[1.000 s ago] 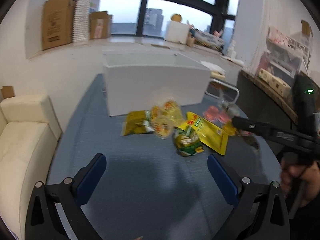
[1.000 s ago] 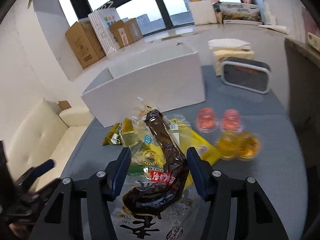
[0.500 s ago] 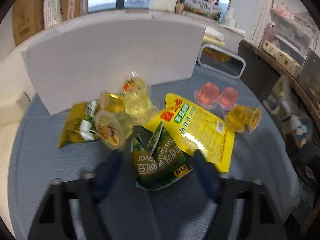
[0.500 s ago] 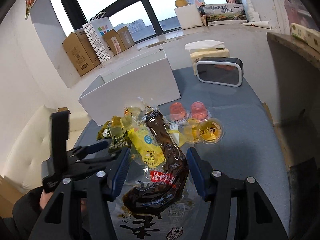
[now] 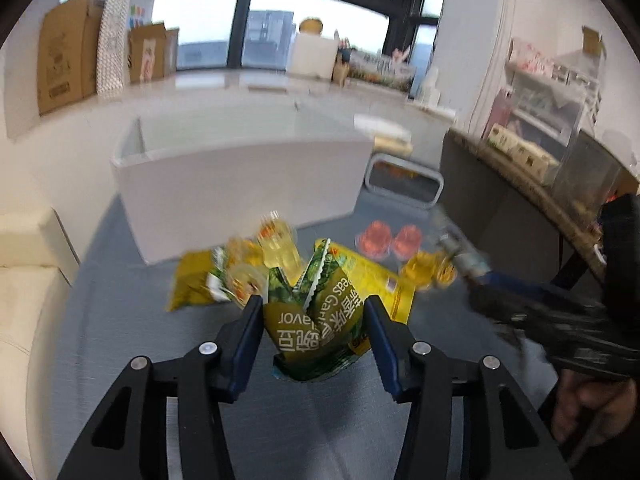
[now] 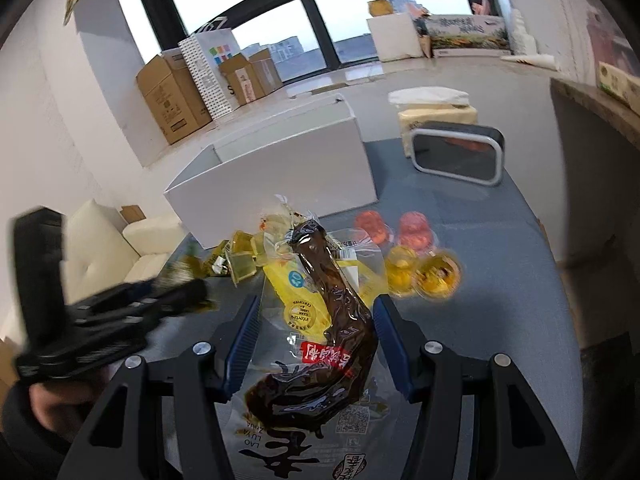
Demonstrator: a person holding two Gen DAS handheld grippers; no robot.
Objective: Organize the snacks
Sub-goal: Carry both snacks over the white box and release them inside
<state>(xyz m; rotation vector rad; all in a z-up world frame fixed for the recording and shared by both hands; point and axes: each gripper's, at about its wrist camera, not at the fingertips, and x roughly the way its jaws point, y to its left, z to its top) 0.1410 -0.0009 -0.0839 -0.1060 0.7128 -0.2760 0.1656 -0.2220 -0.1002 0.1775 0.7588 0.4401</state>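
Closing from wide a second ago, your left gripper [image 5: 314, 334] now pinches the green pea packet [image 5: 316, 332] above the blue table [image 5: 120, 320] — a second snack secured, while your right gripper [image 6: 316, 340] holds the clear-wrapped brown meat snack [image 6: 324, 320] — both bound, likely, for the white box [image 5: 240, 188].

Glossy foil green pouch [image 5: 316, 328], clear glossy plastic wrapper [image 6: 320, 320], matt white box [image 5: 244, 184].

Black gripper frames, silver screws, ribbed blue fingers [image 5: 250, 334] — dark sleeve [image 6: 16, 420]
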